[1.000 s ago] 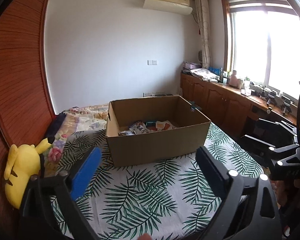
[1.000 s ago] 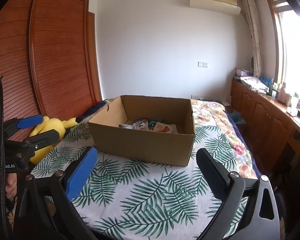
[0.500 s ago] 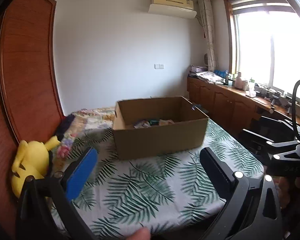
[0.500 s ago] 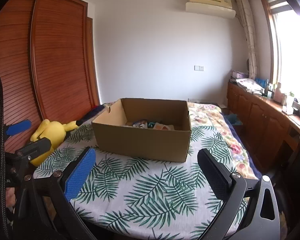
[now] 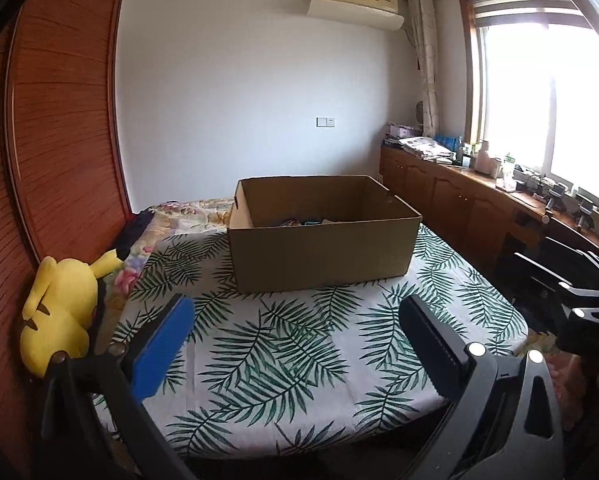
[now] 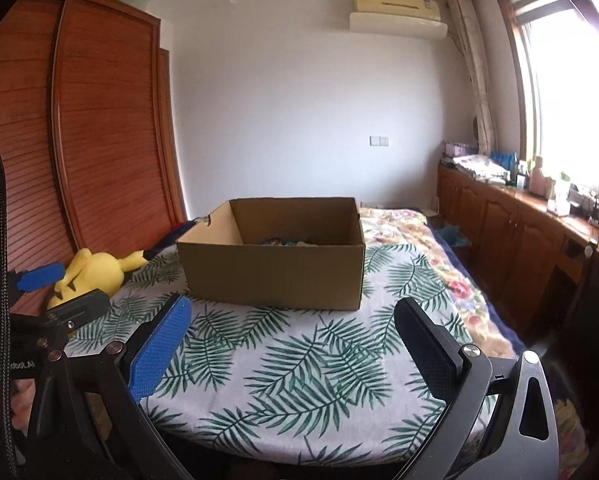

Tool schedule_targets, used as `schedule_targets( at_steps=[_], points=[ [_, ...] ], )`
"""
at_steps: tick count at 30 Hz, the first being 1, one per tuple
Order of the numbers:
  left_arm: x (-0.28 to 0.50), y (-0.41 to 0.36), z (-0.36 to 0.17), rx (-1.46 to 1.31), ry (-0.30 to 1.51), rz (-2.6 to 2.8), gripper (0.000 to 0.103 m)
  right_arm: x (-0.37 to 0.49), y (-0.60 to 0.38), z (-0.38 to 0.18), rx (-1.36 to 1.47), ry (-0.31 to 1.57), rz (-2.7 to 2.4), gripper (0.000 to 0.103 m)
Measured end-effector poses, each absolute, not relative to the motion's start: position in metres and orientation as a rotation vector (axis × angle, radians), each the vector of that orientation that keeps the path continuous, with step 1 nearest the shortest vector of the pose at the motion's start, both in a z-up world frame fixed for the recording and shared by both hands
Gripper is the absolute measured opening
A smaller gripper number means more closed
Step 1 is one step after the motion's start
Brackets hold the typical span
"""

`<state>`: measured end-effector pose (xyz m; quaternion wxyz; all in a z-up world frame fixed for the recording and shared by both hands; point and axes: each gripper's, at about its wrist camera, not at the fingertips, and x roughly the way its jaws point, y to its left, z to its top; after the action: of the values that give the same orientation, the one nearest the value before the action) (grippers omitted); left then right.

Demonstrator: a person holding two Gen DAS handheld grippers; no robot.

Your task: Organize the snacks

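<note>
- Snacks point(image 5: 305, 222) show in the left wrist view only as a few colourful packet tops inside the cardboard box point(image 5: 323, 256), at the centre of the frame; the near wall hides most of them.
- No loose packet shows on the leaf-print cloth of the worktop point(image 5: 283, 352), so I judge the gathering largely done; whether the packets inside need sorting cannot be told.
- The left gripper point(image 5: 295, 344), at the bottom of the frame, has its jaws spread wide with nothing between them, and it hangs well apart from the box.
- At the left edge a yellow plush toy point(image 5: 59, 312) lies beside the worktop; a wooden cabinet point(image 5: 451, 204) runs under the window at the right. The other gripper shows at the right edge.
- In the right wrist view the snacks point(image 6: 287, 242) are again a thin strip of colour just above the box's point(image 6: 275, 272) near wall, at mid-frame.
- The right gripper point(image 6: 291, 344), low in the frame, is also spread wide and empty, over the near part of the worktop point(image 6: 299, 372).
- The left gripper point(image 6: 55, 292) shows at the left edge, with the plush toy point(image 6: 95, 276) behind it.
- Nothing lies between either gripper and the box; the box's tall wall is the one thing a reach inside must clear.
</note>
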<state>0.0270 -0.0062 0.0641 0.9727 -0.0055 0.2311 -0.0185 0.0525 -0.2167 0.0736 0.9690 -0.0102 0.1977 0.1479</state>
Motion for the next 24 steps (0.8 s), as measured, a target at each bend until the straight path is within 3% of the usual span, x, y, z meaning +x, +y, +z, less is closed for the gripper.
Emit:
schedule_targets(
  at_steps=[24],
  points=[
    [0.026,0.004,0.047,-0.028,0.490,0.007,0.103,0.052,-0.219,0.062,-0.024,0.414,0.293,0.102]
  ],
)
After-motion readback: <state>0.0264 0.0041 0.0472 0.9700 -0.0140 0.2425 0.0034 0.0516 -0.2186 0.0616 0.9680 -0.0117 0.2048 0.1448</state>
